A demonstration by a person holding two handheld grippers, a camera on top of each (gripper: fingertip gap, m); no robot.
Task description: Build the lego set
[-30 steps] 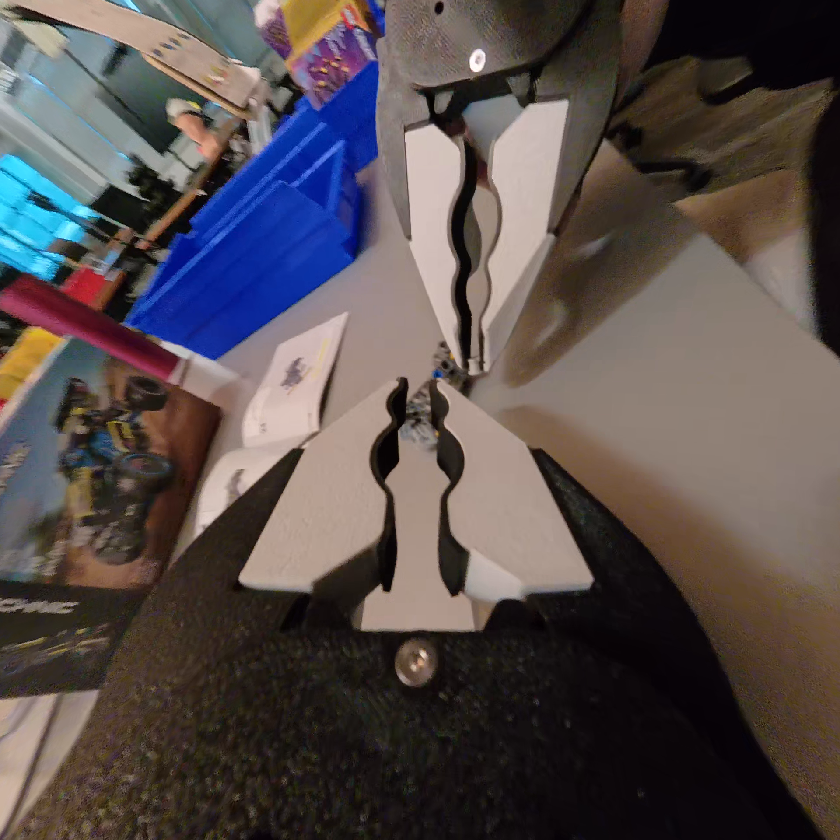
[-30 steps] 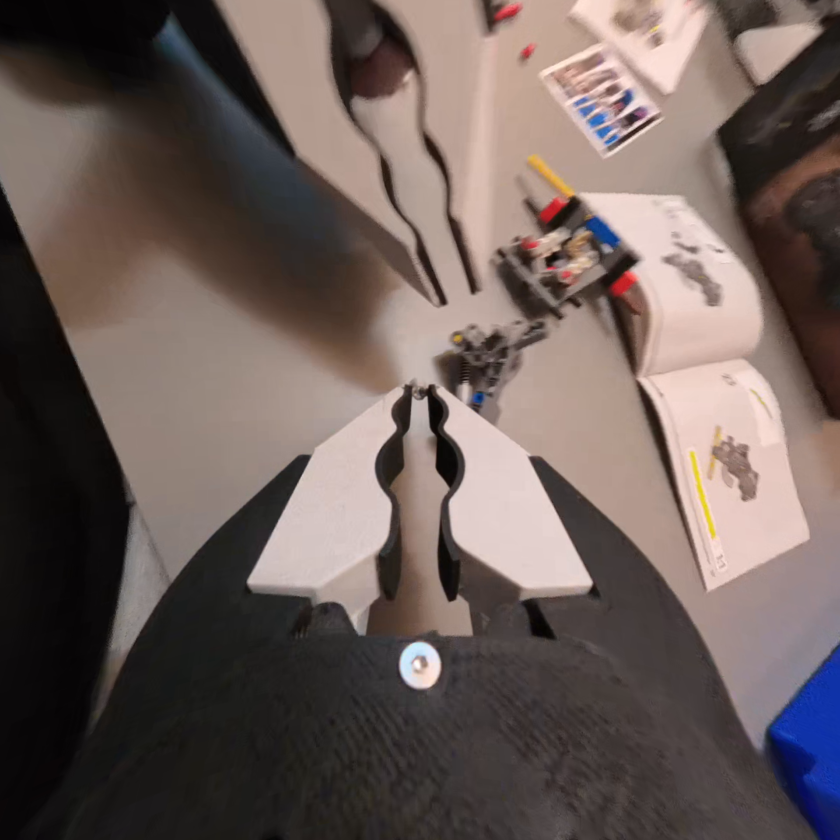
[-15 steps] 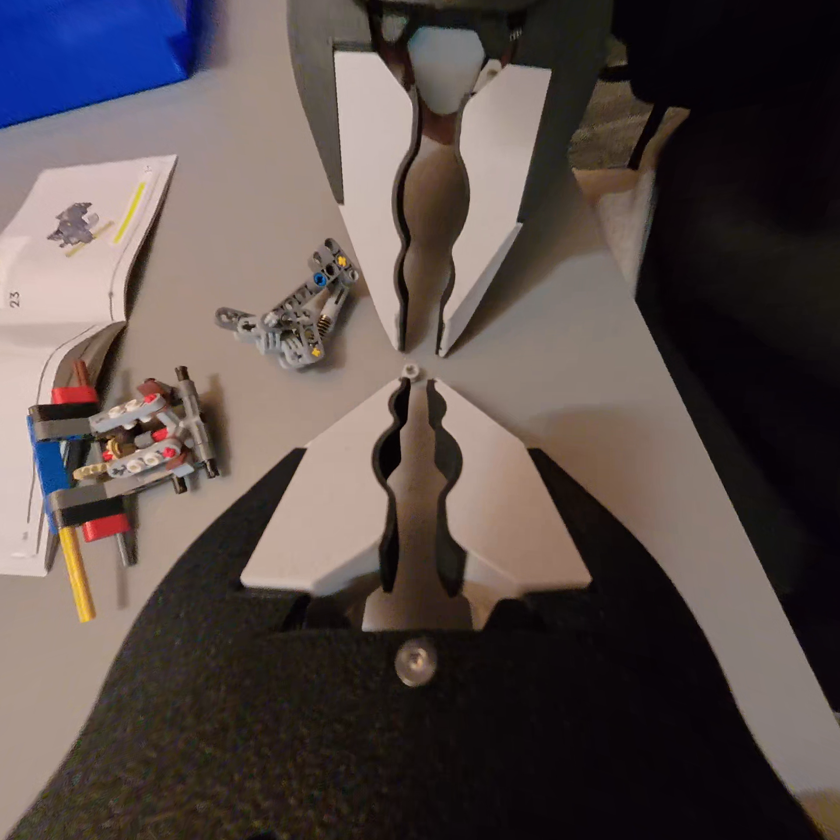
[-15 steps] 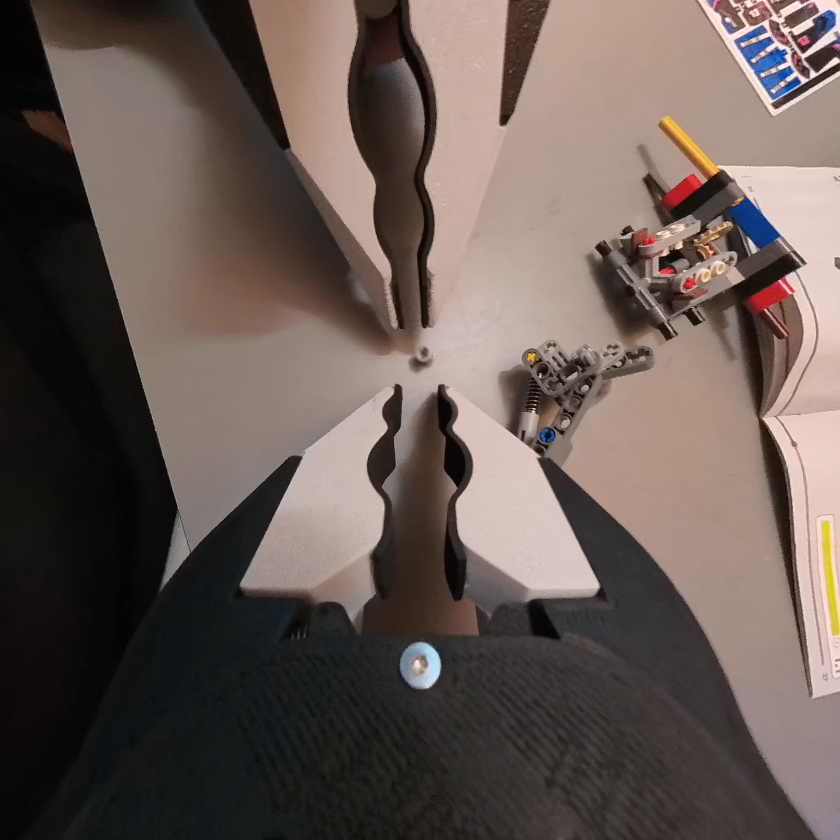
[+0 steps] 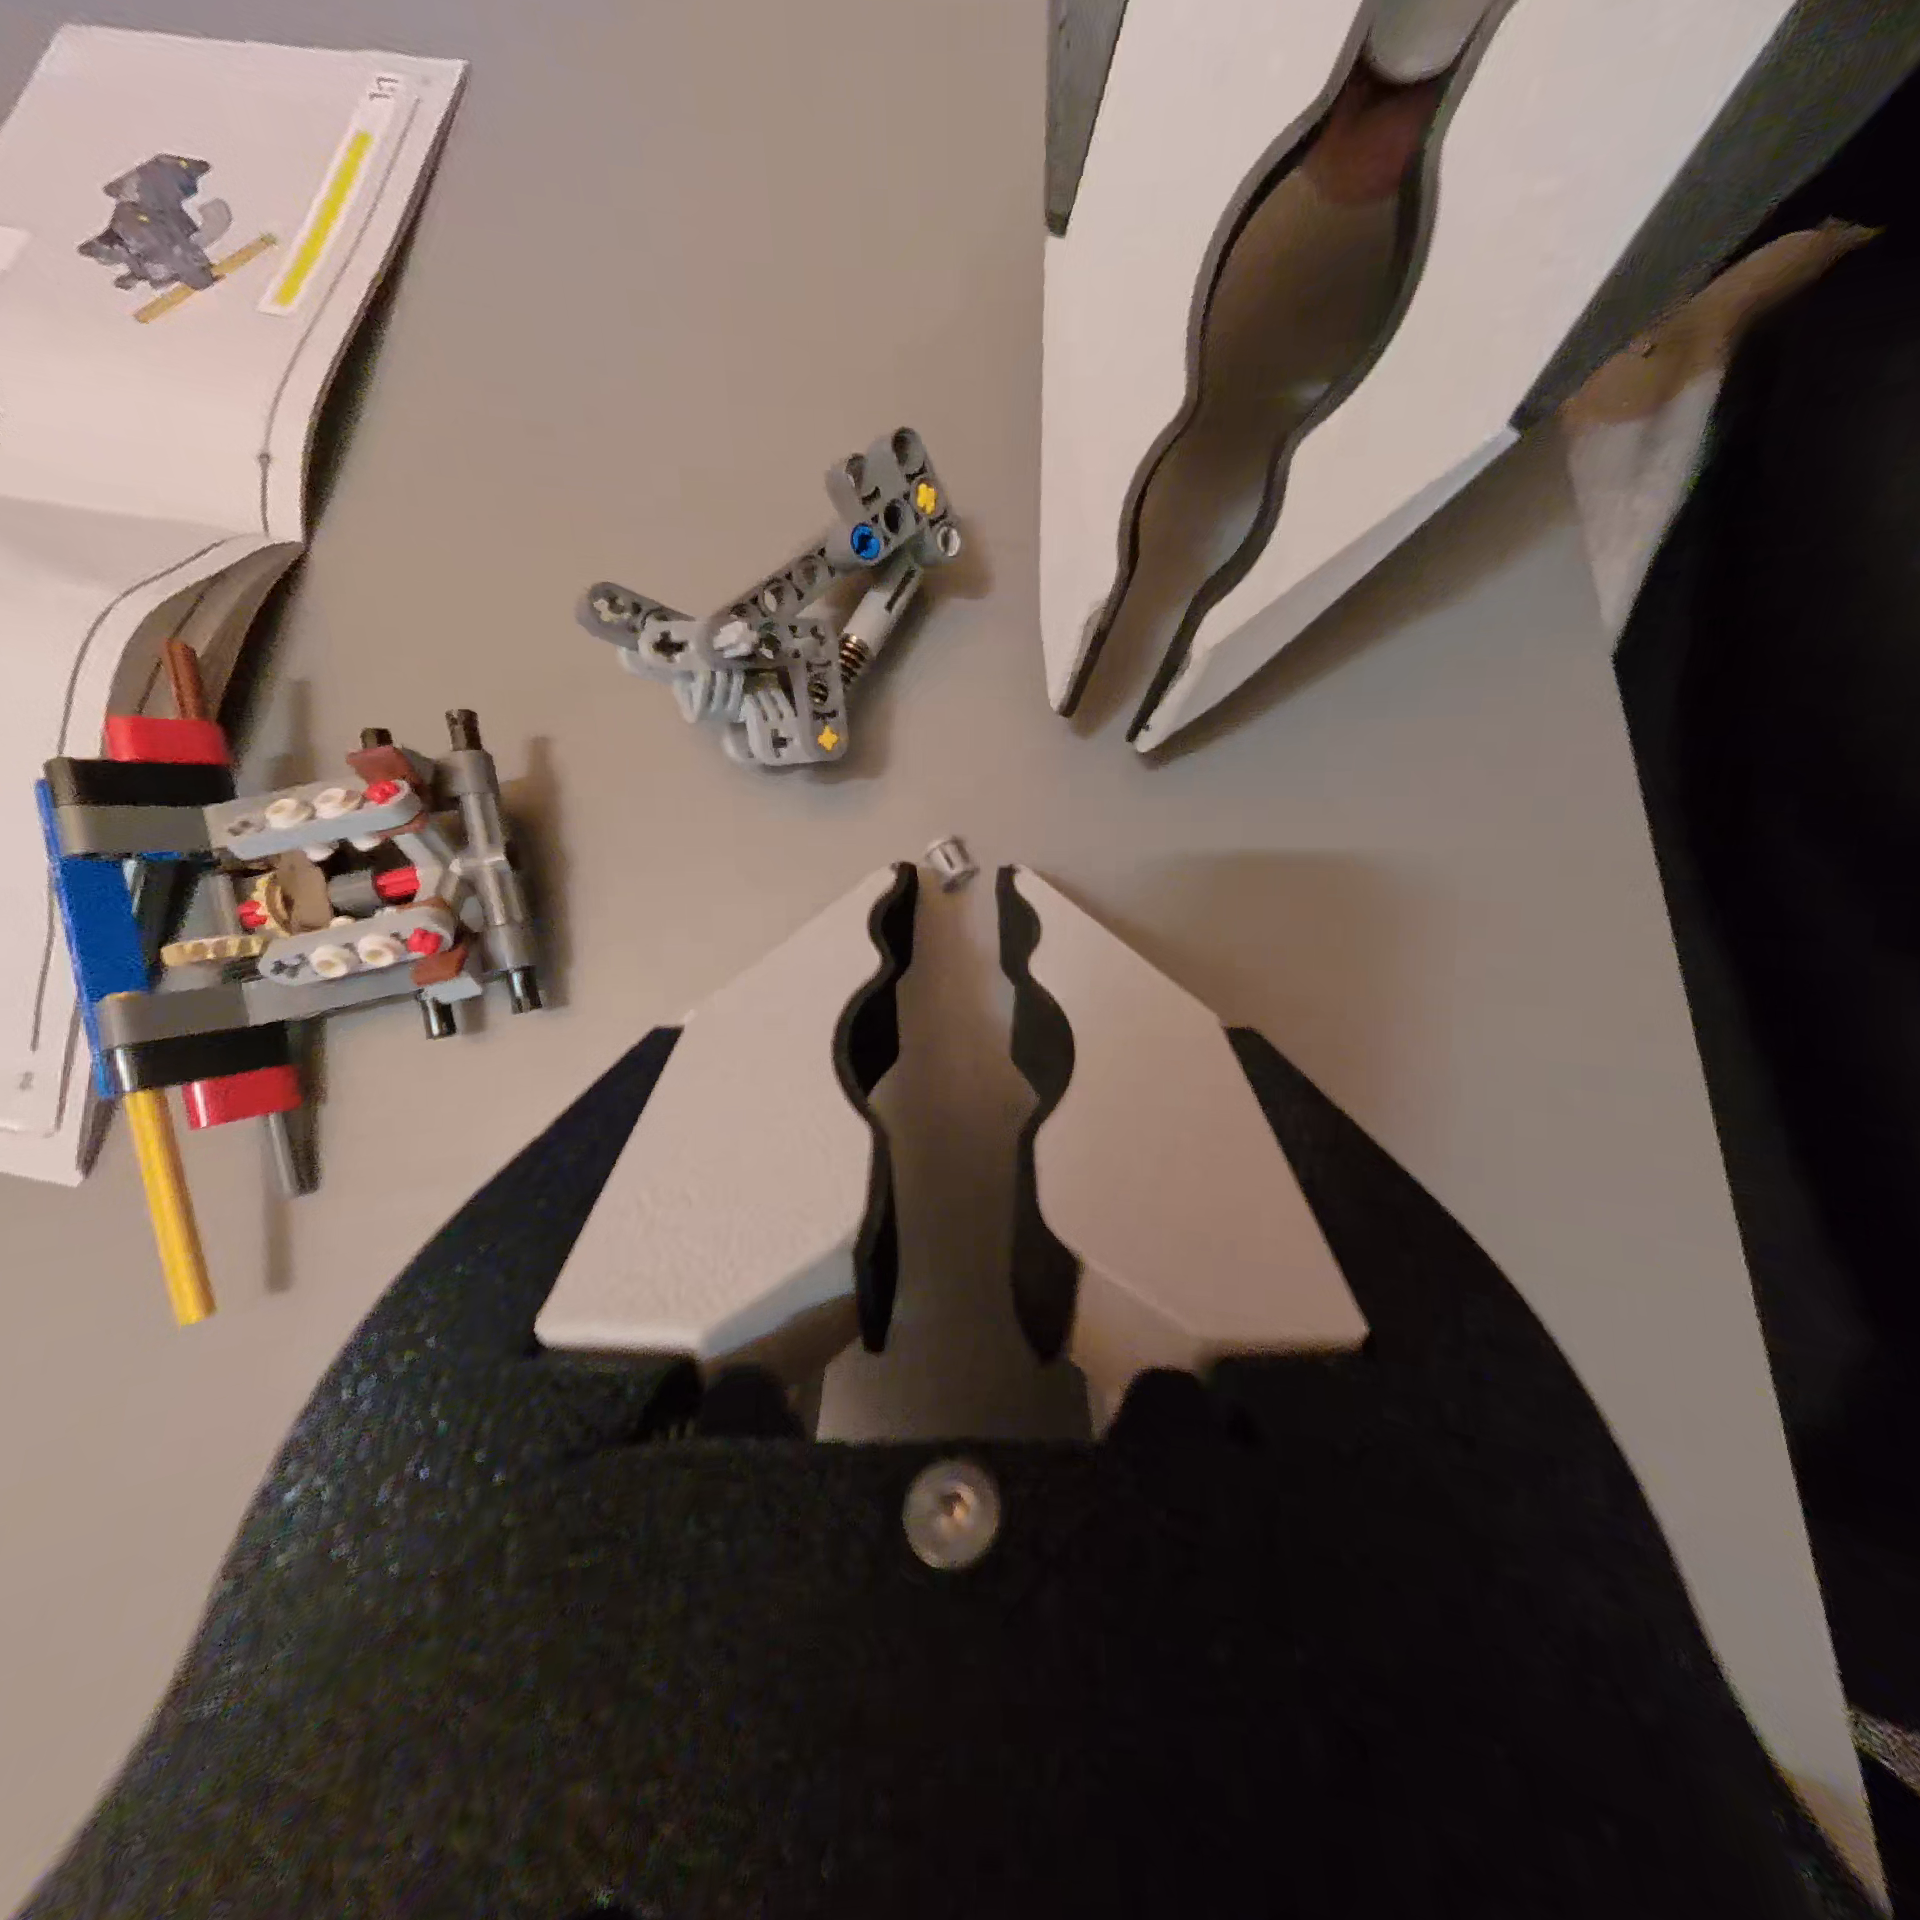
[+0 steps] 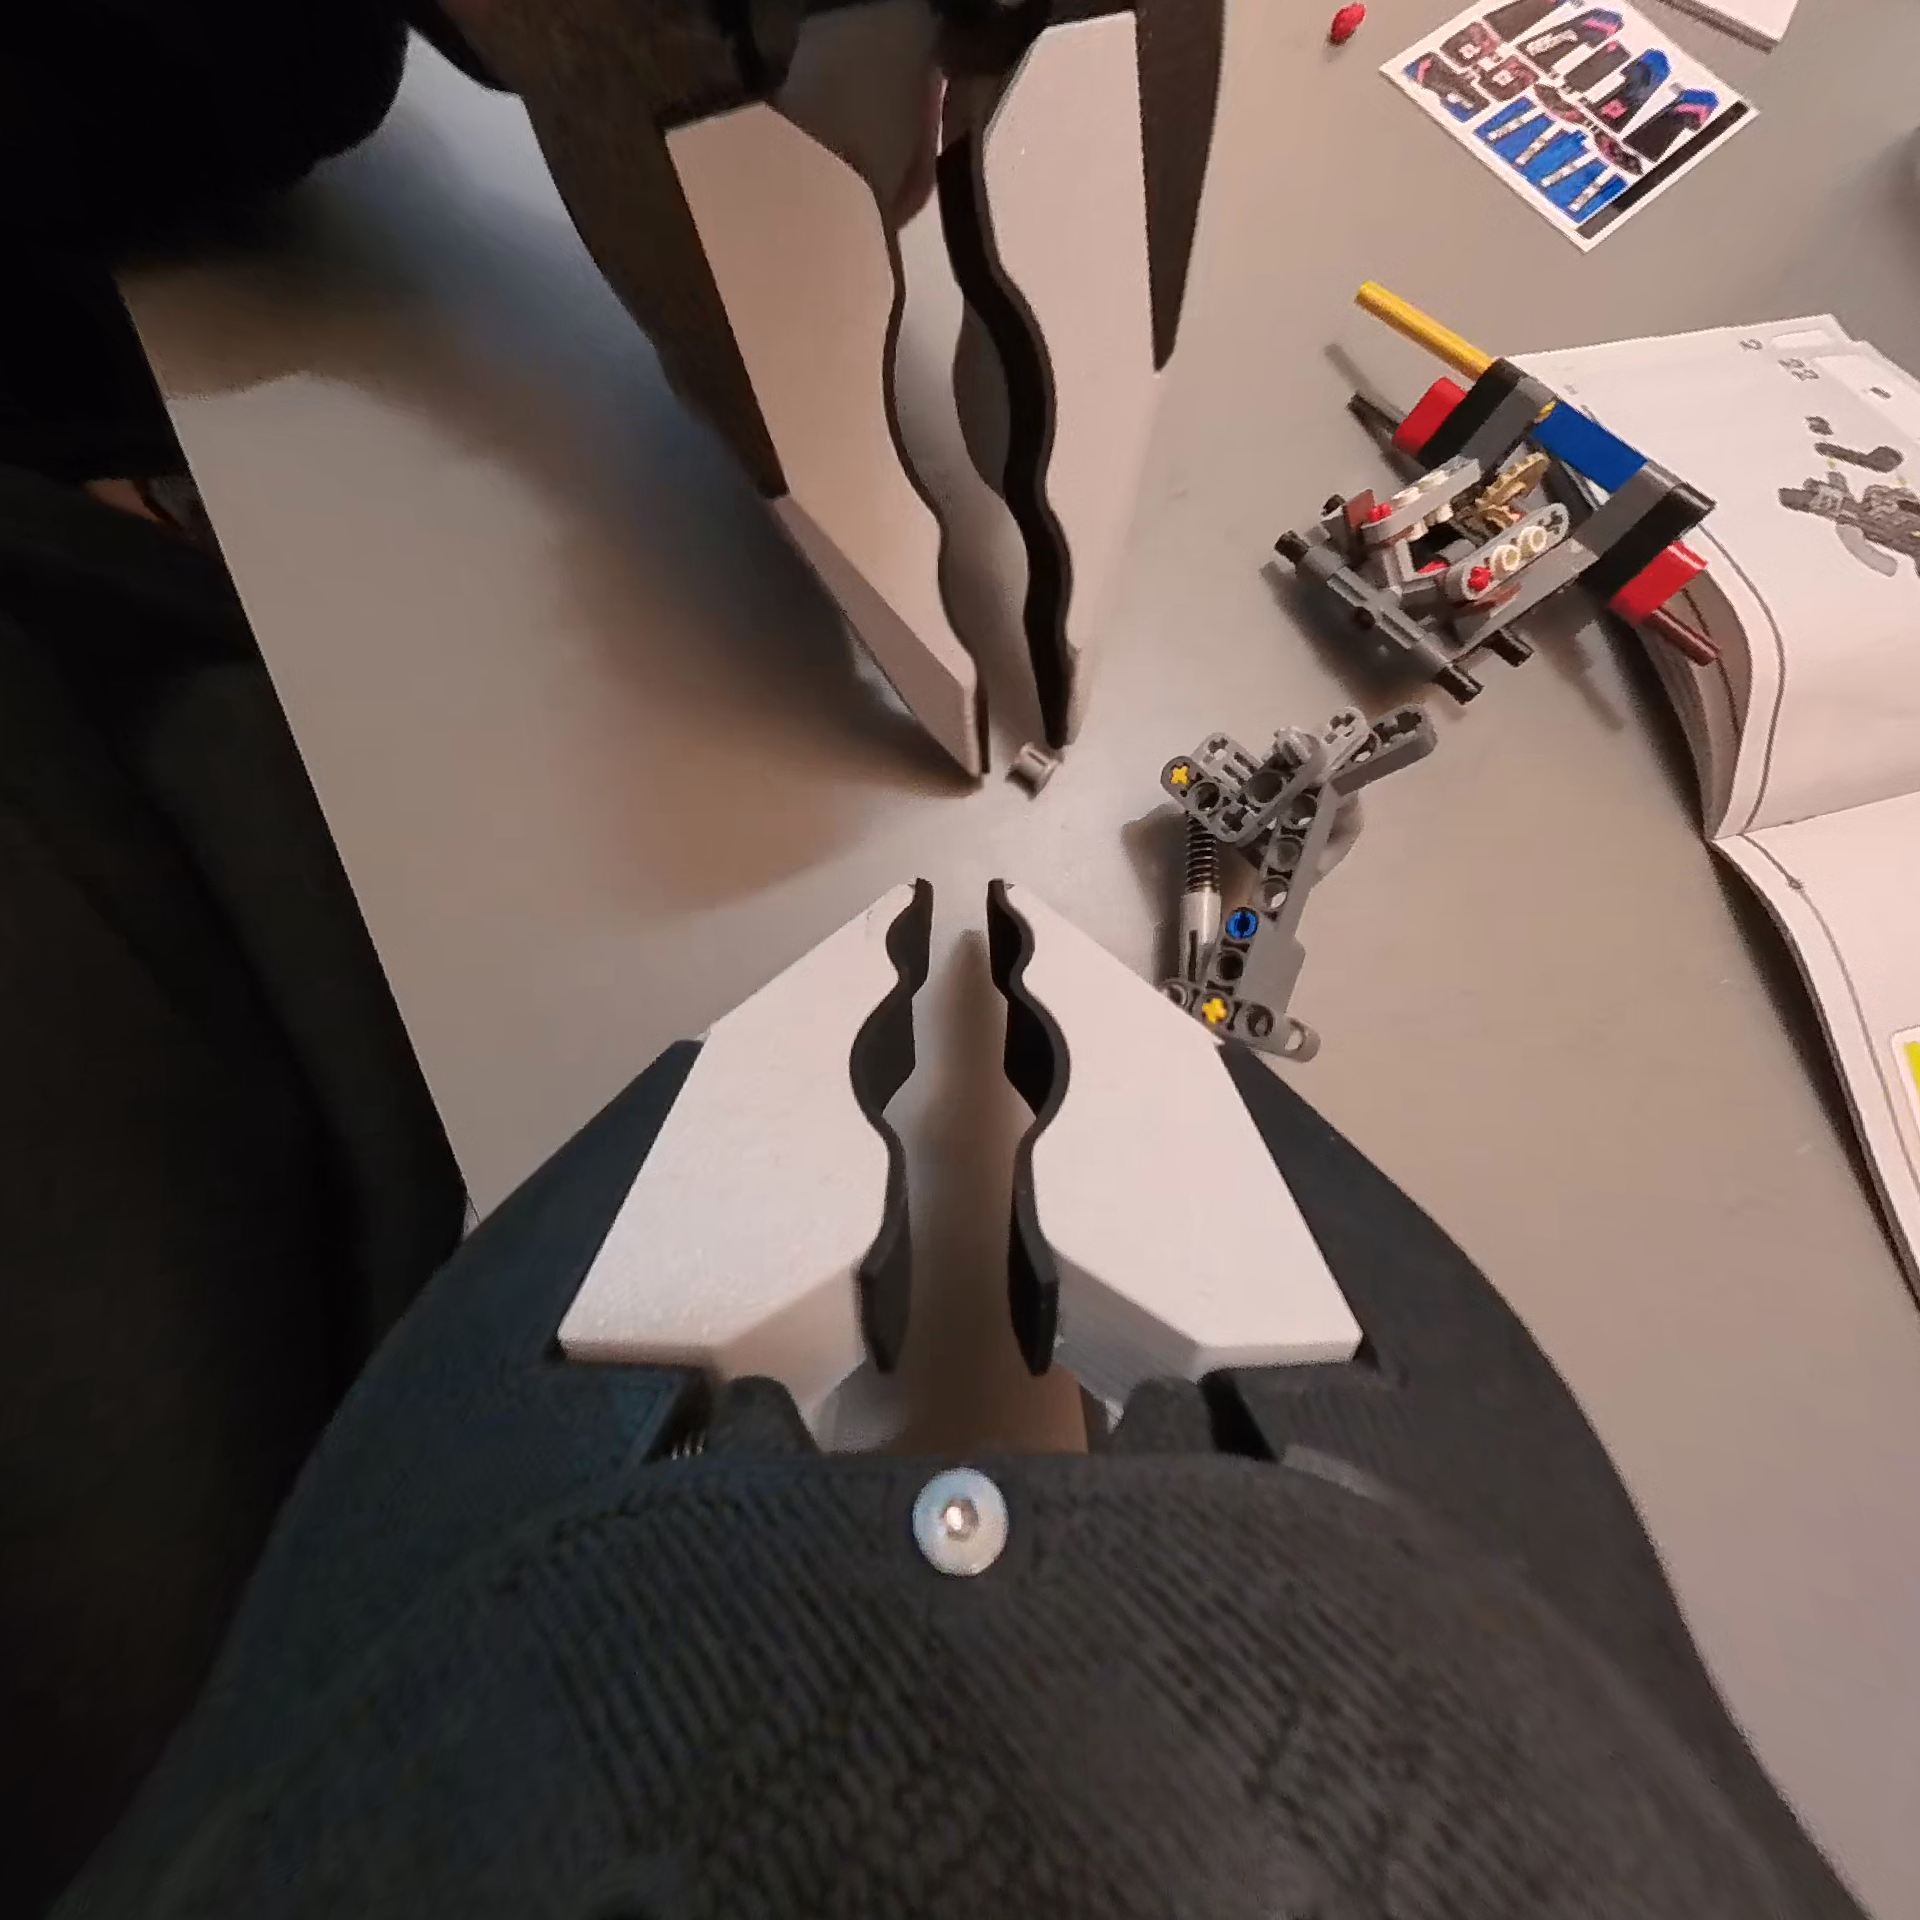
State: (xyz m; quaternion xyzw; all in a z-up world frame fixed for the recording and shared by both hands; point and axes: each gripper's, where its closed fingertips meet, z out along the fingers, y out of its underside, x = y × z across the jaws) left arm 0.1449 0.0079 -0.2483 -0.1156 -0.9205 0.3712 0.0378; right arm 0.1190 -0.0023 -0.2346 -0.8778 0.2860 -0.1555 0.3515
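A tiny light-grey bush [image 5: 948,860] lies on the grey table right at the tips of my left gripper [image 5: 954,881], which is open with the bush just ahead of the gap. In the right wrist view the bush [image 6: 1034,770] sits beside the left gripper [image 6: 1016,756]. My right gripper [image 6: 958,894] is slightly open and empty, a short way back from the bush; it also shows in the left wrist view [image 5: 1107,725]. A grey suspension sub-assembly [image 5: 774,623] [image 6: 1262,873] lies nearby. A grey, blue, red and black chassis [image 5: 291,914] [image 6: 1486,530] lies farther off.
An open instruction booklet [image 5: 156,312] [image 6: 1829,499] lies under the chassis's end. A sticker sheet [image 6: 1569,114] and a small red piece [image 6: 1348,16] lie at the far side. The table edge [image 5: 1683,935] [image 6: 312,779] runs close beside both grippers, with dark space beyond it. Both grippers' tips are close together, under 4 cm apart. From the left gripper's tips to the small red piece [image 6: 1348,16] is close to 25 cm.
Both grippers swung to look down at the table. The bush came to lie on the table. The right gripper drew back from it and the left gripper's tips closed in on it.
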